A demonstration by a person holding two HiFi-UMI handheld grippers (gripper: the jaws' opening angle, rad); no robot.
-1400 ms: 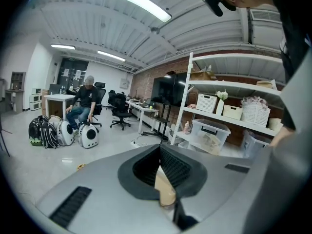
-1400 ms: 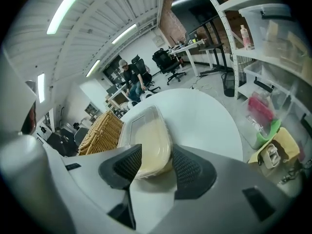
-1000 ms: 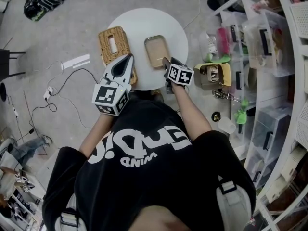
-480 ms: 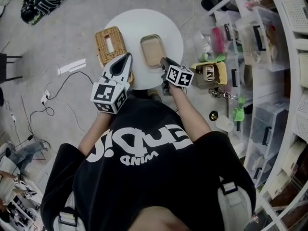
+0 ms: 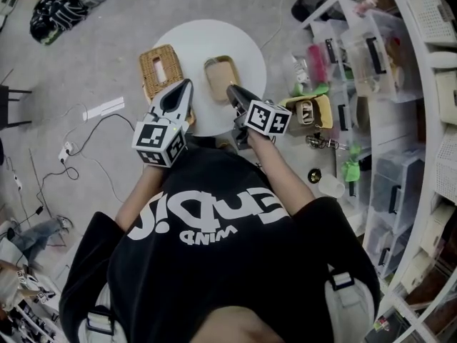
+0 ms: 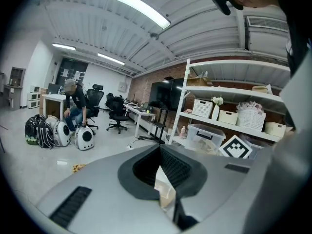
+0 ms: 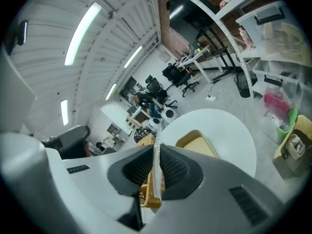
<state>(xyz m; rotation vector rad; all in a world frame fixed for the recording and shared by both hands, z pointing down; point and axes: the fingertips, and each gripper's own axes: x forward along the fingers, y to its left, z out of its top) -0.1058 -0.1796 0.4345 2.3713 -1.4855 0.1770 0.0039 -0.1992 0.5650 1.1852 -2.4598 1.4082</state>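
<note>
Right hand-held gripper (image 7: 156, 155) clamped on thin clear lid (image 7: 155, 191), edge-on, over table (image 7: 234, 130); open tray (image 7: 199, 145) beside basket (image 5: 158, 72); left hand-held gripper (image 6: 160, 152) jaws together, seemingly empty.

Head view looked steeply down onto the round table (image 5: 214, 38). Right gripper view faced that same table from near. Left gripper view faced level across the room toward the far shelving (image 6: 229, 89).

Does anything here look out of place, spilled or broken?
Only mildly: the right gripper pinches a thin clear lid on edge, while the tan container sits uncovered on the round white table. Nothing looks spilled or broken.
</note>
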